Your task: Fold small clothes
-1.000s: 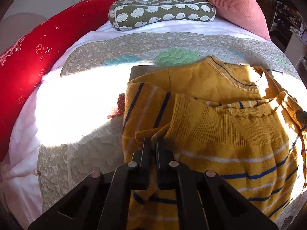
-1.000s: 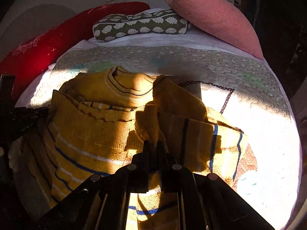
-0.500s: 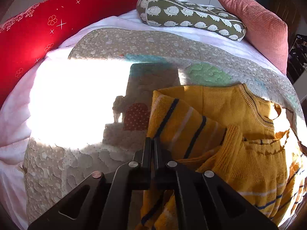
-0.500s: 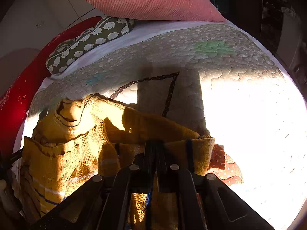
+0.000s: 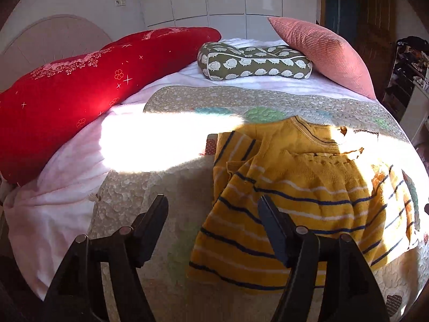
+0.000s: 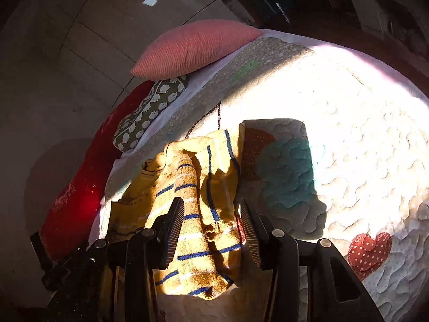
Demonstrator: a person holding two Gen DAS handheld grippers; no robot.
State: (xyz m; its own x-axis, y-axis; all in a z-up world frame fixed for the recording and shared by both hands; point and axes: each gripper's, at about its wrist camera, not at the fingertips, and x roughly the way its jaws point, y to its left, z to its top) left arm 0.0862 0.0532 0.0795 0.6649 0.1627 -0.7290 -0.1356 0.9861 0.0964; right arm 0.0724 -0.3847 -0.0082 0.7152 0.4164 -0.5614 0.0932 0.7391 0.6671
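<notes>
Quilt [image 5: 171, 139] lies bare at frame left beside your sweater [image 5: 308, 196] — both grippers, left [image 5: 213, 206] and right [image 6: 211, 212], have just opened, angled down; right's pads seemingly clear of it.

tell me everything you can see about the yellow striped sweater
The yellow sweater is a small ribbed knit with navy and white stripes and a dark-trimmed neckline. It lies partly folded and rumpled on the quilt, half in sunlight, sleeves laid inward over its body. Nothing grips it: both grippers stand open.
</notes>
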